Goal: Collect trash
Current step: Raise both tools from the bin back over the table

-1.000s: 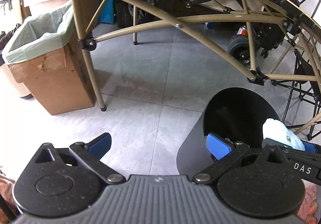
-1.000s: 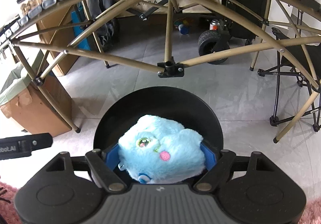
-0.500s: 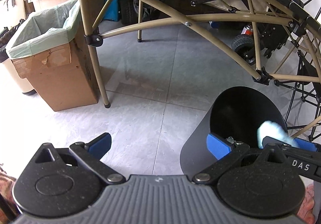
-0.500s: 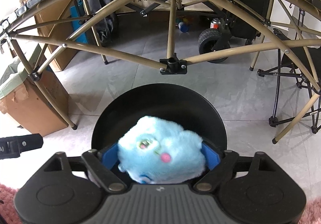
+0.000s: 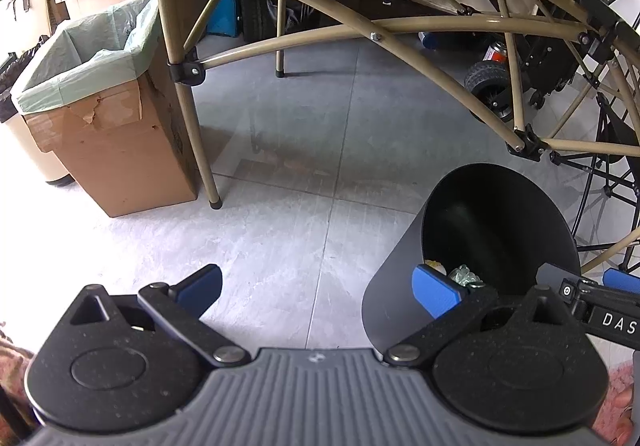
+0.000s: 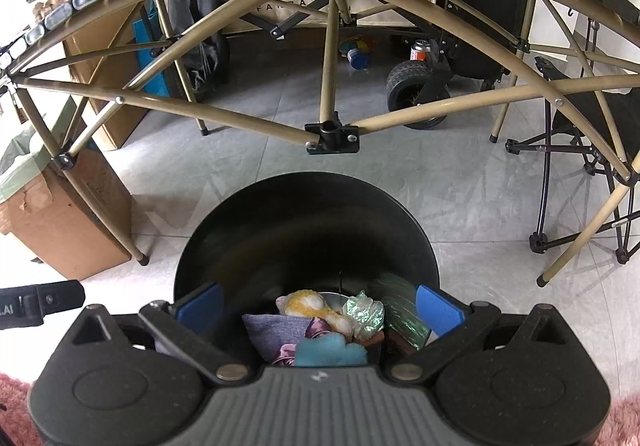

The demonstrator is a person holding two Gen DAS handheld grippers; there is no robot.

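Left wrist view: the left gripper (image 5: 316, 286) stands wide and empty beside the smooth tapered black bin (image 5: 400, 286), which a careless swing could tip; right wrist view: the right gripper (image 6: 320, 306), jaws just opened wide and empty, hangs over the bin's heaped soft trash (image 6: 320, 330), whose blue plush (image 6: 328, 352) could snag a blue pad (image 6: 438, 308).

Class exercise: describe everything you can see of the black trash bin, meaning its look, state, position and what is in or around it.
The black trash bin is a round, smooth, matte container, plastic by the look, standing upright and lidless on grey floor tiles near the tan folding table frame. Its wall tapers toward the base. Inside lie mixed items: something blue and fuzzy, purple cloth, a yellow-white piece and crinkled green wrap. The open right gripper hangs over its mouth, touching nothing.
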